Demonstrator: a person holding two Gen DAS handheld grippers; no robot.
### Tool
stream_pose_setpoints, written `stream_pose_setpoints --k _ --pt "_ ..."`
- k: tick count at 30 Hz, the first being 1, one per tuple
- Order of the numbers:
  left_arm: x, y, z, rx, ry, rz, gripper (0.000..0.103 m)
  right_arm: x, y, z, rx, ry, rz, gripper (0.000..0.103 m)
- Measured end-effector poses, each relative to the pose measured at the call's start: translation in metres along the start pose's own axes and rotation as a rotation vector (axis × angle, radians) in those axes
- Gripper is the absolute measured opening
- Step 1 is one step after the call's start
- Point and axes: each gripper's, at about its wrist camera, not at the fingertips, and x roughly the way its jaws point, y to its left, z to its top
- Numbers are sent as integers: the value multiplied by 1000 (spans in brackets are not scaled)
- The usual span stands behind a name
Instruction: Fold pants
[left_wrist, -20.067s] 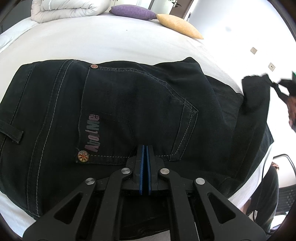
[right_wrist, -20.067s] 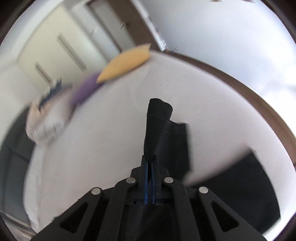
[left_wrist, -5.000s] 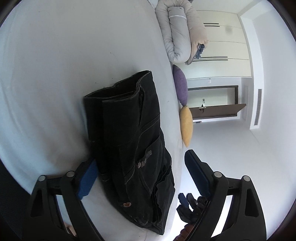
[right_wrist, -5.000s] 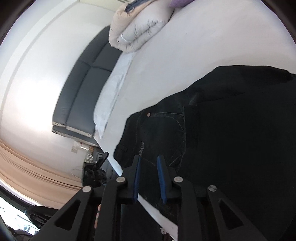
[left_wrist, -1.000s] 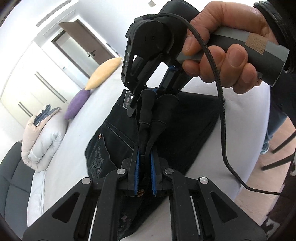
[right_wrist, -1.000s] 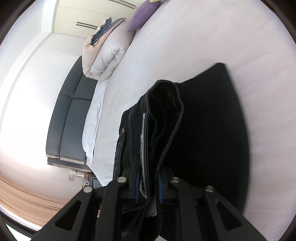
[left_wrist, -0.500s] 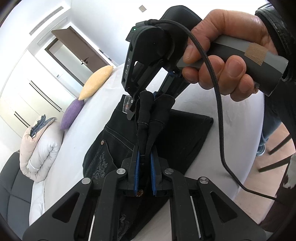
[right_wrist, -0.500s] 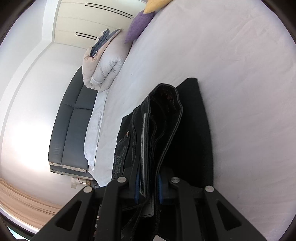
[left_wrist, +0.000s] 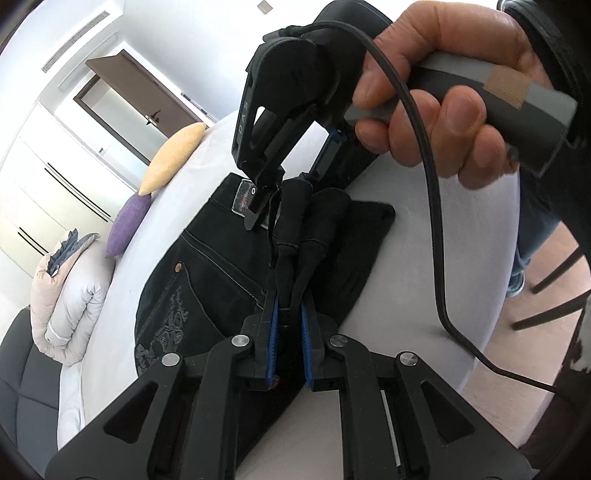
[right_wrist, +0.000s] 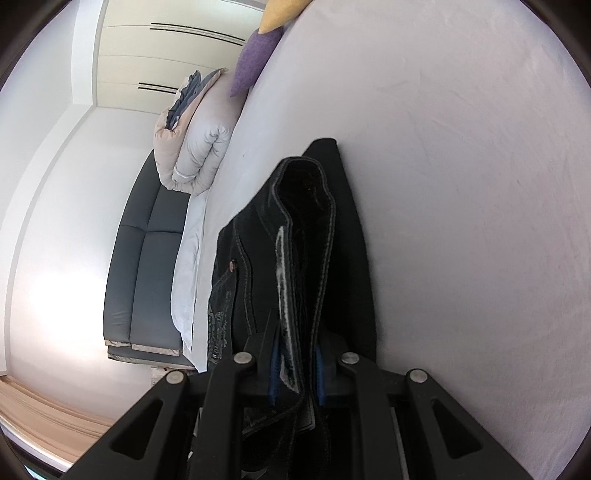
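The black jeans (left_wrist: 207, 280) lie folded on the white bed (left_wrist: 424, 295), with a stitched back pocket and grey embroidery showing. My left gripper (left_wrist: 287, 314) is shut on a bunched fold of the jeans and holds it raised. My right gripper (left_wrist: 266, 210), held in a hand, is shut on the waistband end just beyond it. In the right wrist view, the right gripper (right_wrist: 295, 365) clamps the doubled waistband (right_wrist: 303, 229), which rises off the bed.
A rolled white duvet (left_wrist: 66, 302), a purple pillow (left_wrist: 127, 225) and a yellow pillow (left_wrist: 171, 162) lie at the far end of the bed. A dark sofa (right_wrist: 144, 266) stands beside the bed. A chair leg (left_wrist: 546, 299) and floor are at right.
Both grippers have lifted the held end of the jeans a little higher and drawn it over the lower layer; less of the flat lower layer shows.
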Motion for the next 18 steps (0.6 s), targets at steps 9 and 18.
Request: stream_pose_setpoints --k 9,18 --pt "-38 53 -17 -200 -33 -130 16 -32 -4 3 43 -63 -2 30" --pt "-36 165 -71 -698 1 -312 16 -31 51 -14 -106 -8 2 12"
